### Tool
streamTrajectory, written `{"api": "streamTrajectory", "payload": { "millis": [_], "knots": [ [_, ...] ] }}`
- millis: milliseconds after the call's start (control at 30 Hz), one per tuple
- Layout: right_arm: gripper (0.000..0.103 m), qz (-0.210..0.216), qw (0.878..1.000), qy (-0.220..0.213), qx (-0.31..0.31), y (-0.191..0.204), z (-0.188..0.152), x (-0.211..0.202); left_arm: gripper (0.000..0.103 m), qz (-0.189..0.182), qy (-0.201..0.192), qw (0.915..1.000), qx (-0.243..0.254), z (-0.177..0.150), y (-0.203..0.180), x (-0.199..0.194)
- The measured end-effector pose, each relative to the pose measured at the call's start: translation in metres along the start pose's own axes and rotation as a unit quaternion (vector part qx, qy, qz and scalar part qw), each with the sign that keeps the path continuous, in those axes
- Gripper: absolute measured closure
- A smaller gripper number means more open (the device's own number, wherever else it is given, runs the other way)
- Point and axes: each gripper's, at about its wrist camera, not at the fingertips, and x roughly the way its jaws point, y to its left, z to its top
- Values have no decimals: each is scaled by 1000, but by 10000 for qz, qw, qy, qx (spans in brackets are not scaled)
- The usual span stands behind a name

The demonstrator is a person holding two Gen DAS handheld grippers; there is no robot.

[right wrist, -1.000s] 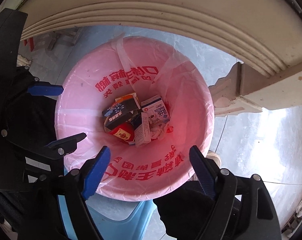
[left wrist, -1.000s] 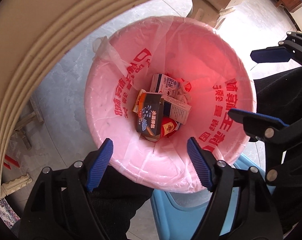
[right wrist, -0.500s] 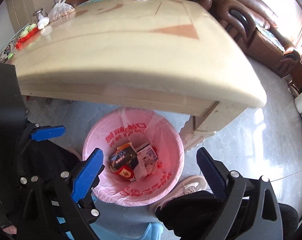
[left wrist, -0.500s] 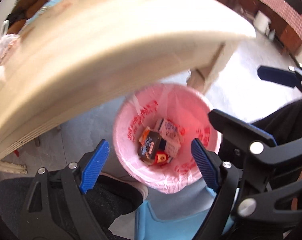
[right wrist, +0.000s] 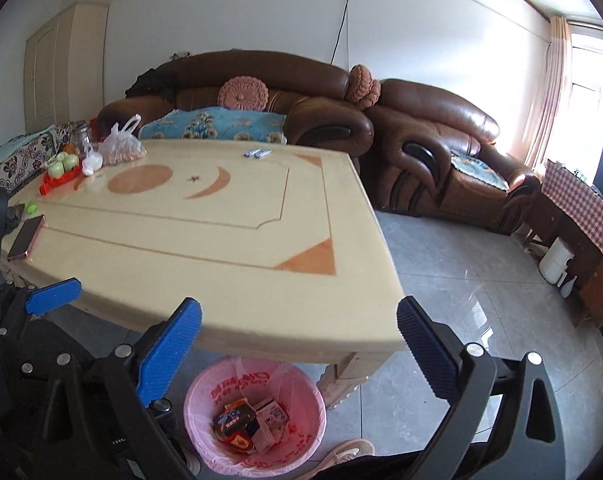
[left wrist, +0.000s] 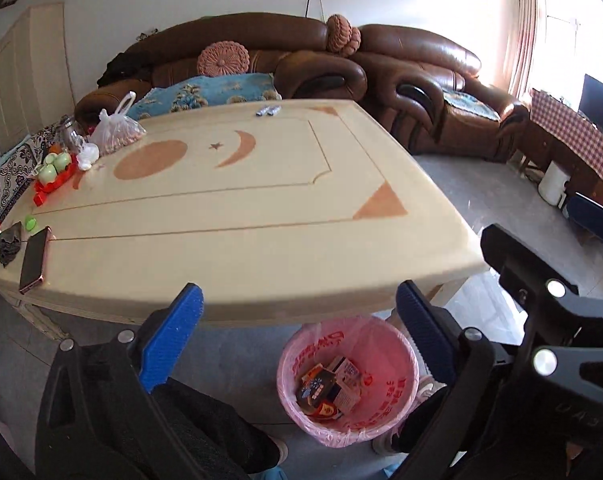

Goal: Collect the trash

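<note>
The bin (left wrist: 347, 380), lined with a pink bag, sits on the floor below both grippers, half under the table (left wrist: 229, 216) edge. Inside it are small cartons (left wrist: 329, 386), crumpled and piled at the bottom. The left gripper (left wrist: 297, 334) and the right gripper (right wrist: 297, 346) are both opening, nothing between the jaws.

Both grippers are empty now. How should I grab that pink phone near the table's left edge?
The phone lies flat near the table edge. Come from above with the left gripper, whose jaws are opening, and pinch across its two long edges near the middle; it looks too thin for a side approach.
</note>
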Motion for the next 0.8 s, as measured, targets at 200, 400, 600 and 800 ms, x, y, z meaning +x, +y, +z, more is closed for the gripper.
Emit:
{"api": "streamTrajectory", "payload": {
  "millis": [200, 400, 600, 800],
  "knots": [
    [7, -191, 9983, -464, 295, -7, 21, -41, 6, 303, -529, 9977, -295, 19, 12, -40],
    [7, -526, 9963, -591, 339, -11, 23, -64, 6, 374, -704, 9947, -652, 28, 27, -60],
    [7, -298, 9977, -514, 313, -3, 17, -72, 6, 606, -932, 9910, -749, 29, 30, -83],
    [7, -244, 9960, -758, 403, -3, 20, -92, 6, 587, -1005, 9900, -796, 30, 29, -92]
  ]
}}
